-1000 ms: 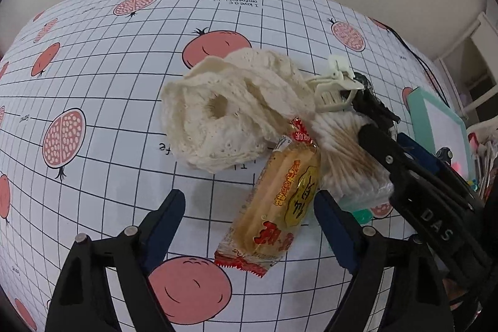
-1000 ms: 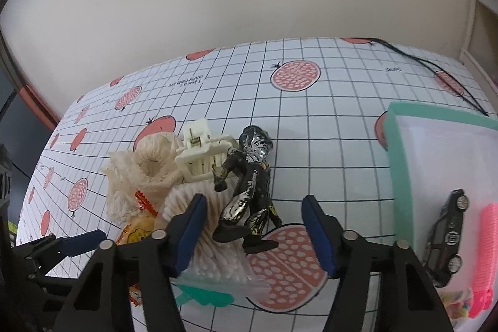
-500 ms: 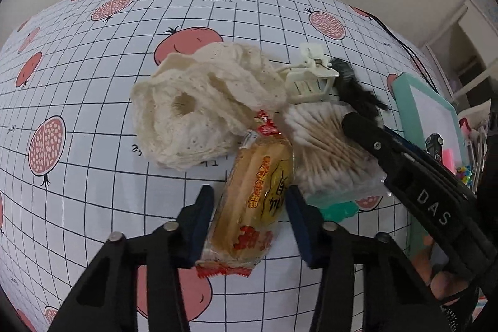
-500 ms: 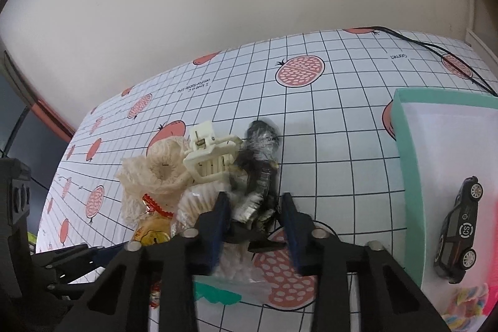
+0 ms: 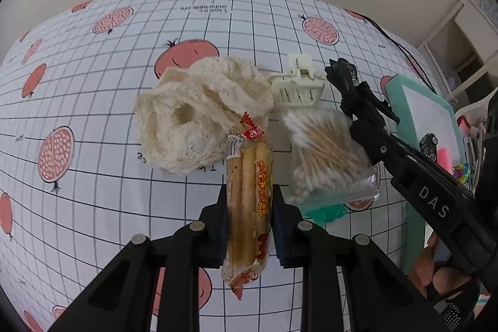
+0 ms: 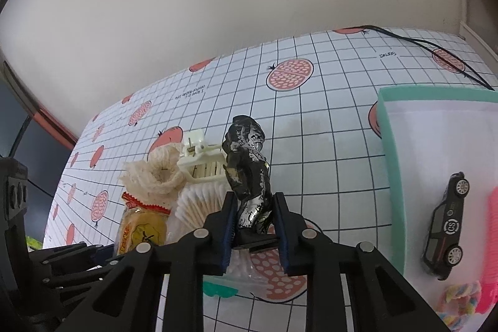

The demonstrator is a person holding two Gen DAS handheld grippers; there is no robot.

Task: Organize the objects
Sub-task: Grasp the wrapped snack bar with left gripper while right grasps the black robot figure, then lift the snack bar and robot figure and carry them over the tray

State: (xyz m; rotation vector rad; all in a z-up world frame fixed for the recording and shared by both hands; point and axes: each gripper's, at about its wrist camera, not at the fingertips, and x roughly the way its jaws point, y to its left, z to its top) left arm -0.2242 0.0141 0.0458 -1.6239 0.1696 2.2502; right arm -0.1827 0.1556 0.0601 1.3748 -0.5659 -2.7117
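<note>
- The fingers of the left gripper (image 5: pixel 249 218), wide apart a second ago and narrowing half a second ago, are now clamped on the lower half of the snack packet (image 5: pixel 249 201), one pad pressed to each long side.
- The packet still lies lengthwise on the surface (image 5: pixel 93 101), its red crimped top touching the cream lace cloth (image 5: pixel 193 117) and its right edge just beside the bag of cotton swabs (image 5: pixel 323 157).
- The fingers of the right gripper (image 6: pixel 253 223) have closed in the same span, from open around the toy to gripping the black-and-silver figurine (image 6: pixel 247 170) at its legs.
- The figurine, lying flat a second ago, now stands upright between the pads, its head above the white hair claw clip (image 6: pixel 202 161) behind it; whether its base has left the surface cannot be told.
- Further out to the right, the teal-rimmed tray (image 6: pixel 386 145) already holds a black toy car (image 6: pixel 446 223), a pink item and a pastel trinket at its near edge.
- A person's hand (image 5: pixel 435 266) shows at the lower right of the left wrist view, on the right gripper's handle.
- Judgement: both grasps look complete, so the sorting moves from reaching to carrying; the figurine seems bound for the tray beside the car, while the packet's place is not evident.
- Cloth, clip and swabs remain in the pile, well short of being organized.
</note>
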